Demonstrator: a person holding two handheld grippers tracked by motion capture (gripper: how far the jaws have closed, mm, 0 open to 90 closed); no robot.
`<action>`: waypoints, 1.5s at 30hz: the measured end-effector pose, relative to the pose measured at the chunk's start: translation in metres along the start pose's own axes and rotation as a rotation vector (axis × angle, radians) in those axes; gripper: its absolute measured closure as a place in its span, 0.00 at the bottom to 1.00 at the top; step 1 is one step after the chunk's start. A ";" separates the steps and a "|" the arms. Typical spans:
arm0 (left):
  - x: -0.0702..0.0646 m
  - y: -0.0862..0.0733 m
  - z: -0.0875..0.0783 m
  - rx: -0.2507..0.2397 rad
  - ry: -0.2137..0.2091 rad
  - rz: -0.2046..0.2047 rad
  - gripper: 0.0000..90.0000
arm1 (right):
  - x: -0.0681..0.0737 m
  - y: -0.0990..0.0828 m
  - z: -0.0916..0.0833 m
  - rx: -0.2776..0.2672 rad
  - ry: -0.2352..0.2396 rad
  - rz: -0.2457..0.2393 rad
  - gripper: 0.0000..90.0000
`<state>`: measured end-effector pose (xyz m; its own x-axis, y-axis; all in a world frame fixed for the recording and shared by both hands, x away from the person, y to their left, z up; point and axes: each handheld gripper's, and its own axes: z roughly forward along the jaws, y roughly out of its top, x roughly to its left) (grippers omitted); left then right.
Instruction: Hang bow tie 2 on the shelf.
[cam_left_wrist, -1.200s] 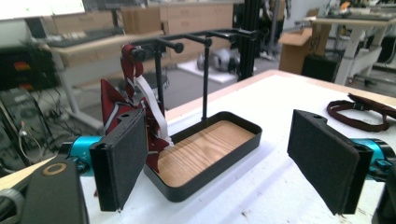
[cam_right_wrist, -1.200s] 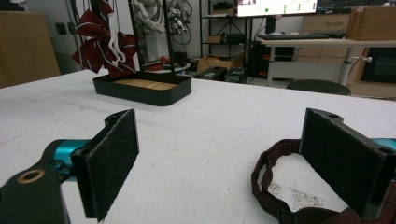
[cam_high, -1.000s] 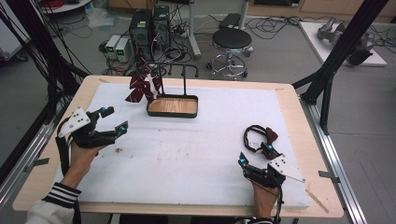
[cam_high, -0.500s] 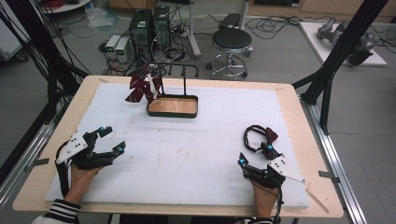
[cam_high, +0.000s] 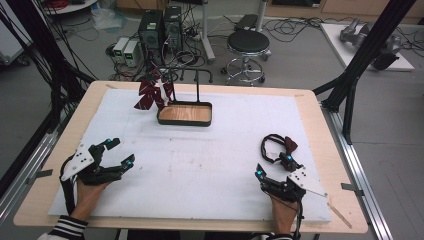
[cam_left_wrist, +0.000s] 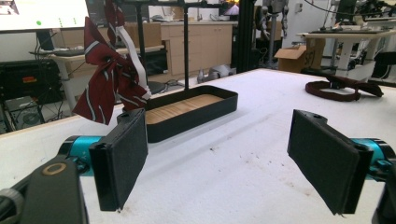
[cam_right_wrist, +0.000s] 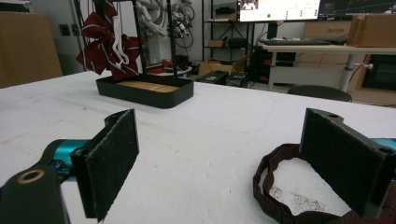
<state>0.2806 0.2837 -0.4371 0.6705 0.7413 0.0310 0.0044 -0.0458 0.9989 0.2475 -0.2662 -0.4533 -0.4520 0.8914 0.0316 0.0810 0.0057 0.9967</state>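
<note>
A maroon striped bow tie (cam_high: 150, 95) (cam_left_wrist: 109, 79) (cam_right_wrist: 105, 46) hangs from a black rack that stands on a black tray with a wooden floor (cam_high: 185, 114) (cam_left_wrist: 196, 109) (cam_right_wrist: 144, 91) at the back of the table. A second maroon bow tie with a looped strap (cam_high: 280, 146) (cam_left_wrist: 343, 86) (cam_right_wrist: 275, 186) lies flat at the right. My right gripper (cam_high: 274, 166) (cam_right_wrist: 224, 158) is open just in front of it, the strap close to its right jaw. My left gripper (cam_high: 119, 151) (cam_left_wrist: 224, 163) is open and empty at the front left, pointing toward the tray.
A white mat (cam_high: 215, 155) covers the wooden table (cam_high: 55, 150). Black frame posts (cam_high: 360, 65) rise at both sides. On the floor behind the table stand a round stool (cam_high: 248, 42) and computer boxes (cam_high: 160, 25).
My left gripper has drawn back toward the front left edge of the table, still open. The right gripper and both bow ties have stayed put.
</note>
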 end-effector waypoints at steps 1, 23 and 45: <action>0.000 -0.001 0.000 0.001 0.000 -0.001 0.23 | 0.000 0.000 0.000 0.000 0.001 0.000 0.12; 0.000 -0.011 -0.001 -0.026 0.024 -0.006 0.23 | -0.007 0.017 -0.011 0.010 -0.082 0.018 0.12; 0.002 -0.016 -0.003 -0.016 0.032 -0.010 0.23 | -0.041 0.057 -0.016 0.228 -0.190 0.032 0.13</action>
<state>0.2797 0.2882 -0.4524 0.6467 0.7625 0.0217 -0.0011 -0.0275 0.9996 0.2565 -0.3093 -0.3966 -0.2736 0.9615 0.0267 0.3001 0.0589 0.9521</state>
